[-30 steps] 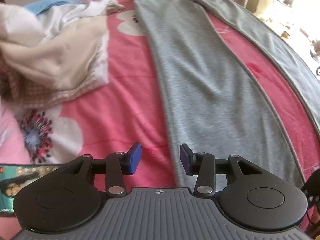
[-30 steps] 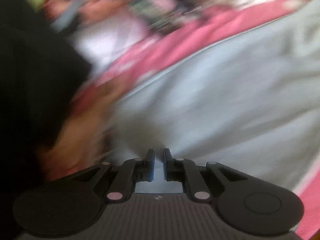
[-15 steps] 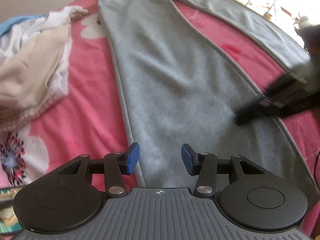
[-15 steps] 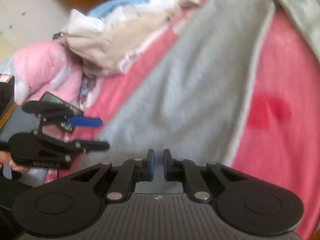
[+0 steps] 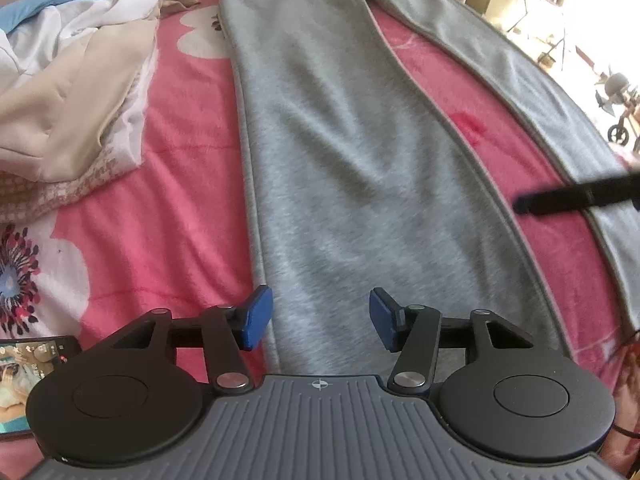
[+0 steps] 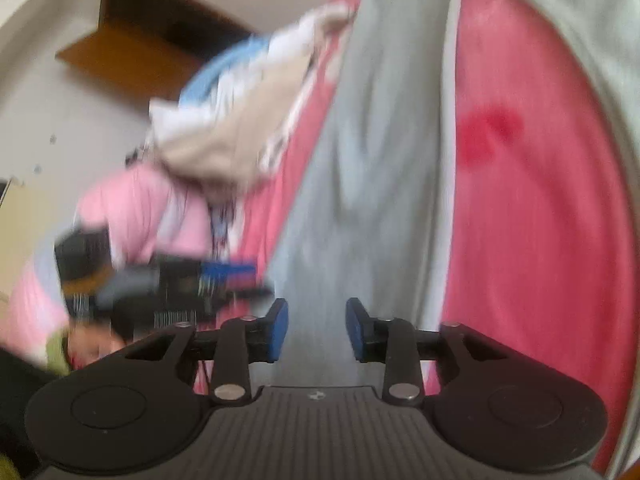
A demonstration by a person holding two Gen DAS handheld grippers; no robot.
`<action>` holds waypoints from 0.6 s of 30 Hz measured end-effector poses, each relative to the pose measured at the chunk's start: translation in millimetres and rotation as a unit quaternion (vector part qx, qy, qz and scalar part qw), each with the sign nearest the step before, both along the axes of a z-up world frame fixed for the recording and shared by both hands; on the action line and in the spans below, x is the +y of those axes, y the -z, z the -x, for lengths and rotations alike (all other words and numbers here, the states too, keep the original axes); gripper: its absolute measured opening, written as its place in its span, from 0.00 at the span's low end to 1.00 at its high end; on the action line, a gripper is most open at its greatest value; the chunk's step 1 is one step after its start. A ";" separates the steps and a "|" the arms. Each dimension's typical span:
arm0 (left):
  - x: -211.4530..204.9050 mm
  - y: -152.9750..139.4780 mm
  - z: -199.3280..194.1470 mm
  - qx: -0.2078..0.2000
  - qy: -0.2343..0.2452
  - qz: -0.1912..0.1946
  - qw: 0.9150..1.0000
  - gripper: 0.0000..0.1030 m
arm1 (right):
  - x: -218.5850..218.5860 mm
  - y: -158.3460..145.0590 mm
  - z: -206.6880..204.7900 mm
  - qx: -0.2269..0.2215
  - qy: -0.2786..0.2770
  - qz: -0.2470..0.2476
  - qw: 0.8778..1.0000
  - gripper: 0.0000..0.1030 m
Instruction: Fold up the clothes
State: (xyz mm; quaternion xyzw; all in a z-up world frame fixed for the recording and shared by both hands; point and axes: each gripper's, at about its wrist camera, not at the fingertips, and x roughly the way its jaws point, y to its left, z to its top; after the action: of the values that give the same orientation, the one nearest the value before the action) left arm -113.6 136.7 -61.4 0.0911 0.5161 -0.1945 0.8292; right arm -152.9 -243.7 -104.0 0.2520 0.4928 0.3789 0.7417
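Since half a second ago the right tongs [image 6: 316, 328] have parted — now wide, empty, over the near leg of the grey sweatpants [image 5: 340, 152] spread flat on the bed [image 5: 168, 208]; left tongs [image 5: 320, 318] hover wide, empty.

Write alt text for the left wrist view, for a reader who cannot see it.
Grey sweatpants lie flat, legs spread apart, on a pink floral bedspread, with the open left gripper poised over the hem of the nearer leg. A pile of unfolded white and beige clothes sits to the left, and the right gripper's dark tip enters from the right edge.
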 end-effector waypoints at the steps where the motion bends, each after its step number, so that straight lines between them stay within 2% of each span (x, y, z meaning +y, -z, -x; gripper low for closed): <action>1: -0.5 -0.7 0.6 0.000 -0.002 0.003 1.000 0.54 | -0.6 -5.0 -4.1 -0.007 0.013 -0.001 1.000 0.44; 3: -0.8 -2.6 2.1 -0.004 -0.008 0.008 1.000 0.56 | -1.9 -15.0 -12.4 -0.021 0.039 -0.003 0.999 0.45; 5: -0.5 -5.2 4.0 -0.015 -0.018 0.014 1.000 0.65 | 6.8 -18.8 -17.2 -0.038 0.052 0.016 0.998 0.49; 9: 3.4 -12.0 6.4 -0.039 -0.034 0.032 0.998 0.78 | 24.1 -25.4 -16.9 -0.062 0.058 0.063 0.994 0.60; 11: 6.2 -15.5 5.3 -0.047 -0.043 0.046 0.997 0.88 | 26.5 -27.2 -15.2 -0.061 0.059 0.066 0.994 0.61; 13: 8.7 -18.4 3.5 -0.051 -0.051 0.061 0.996 0.95 | 28.8 -29.1 -14.0 -0.059 0.063 0.068 0.994 0.61; 18: 11.6 -23.0 2.7 -0.058 -0.068 0.073 0.993 0.96 | 31.2 -32.2 -16.6 -0.058 0.080 0.074 0.992 0.61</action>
State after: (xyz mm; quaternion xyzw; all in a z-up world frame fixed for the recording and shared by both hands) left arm -116.3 148.3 -38.4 0.0059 0.4565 -0.1691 0.8735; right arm -136.2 -212.5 -71.8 0.2128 0.4540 0.2949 0.8134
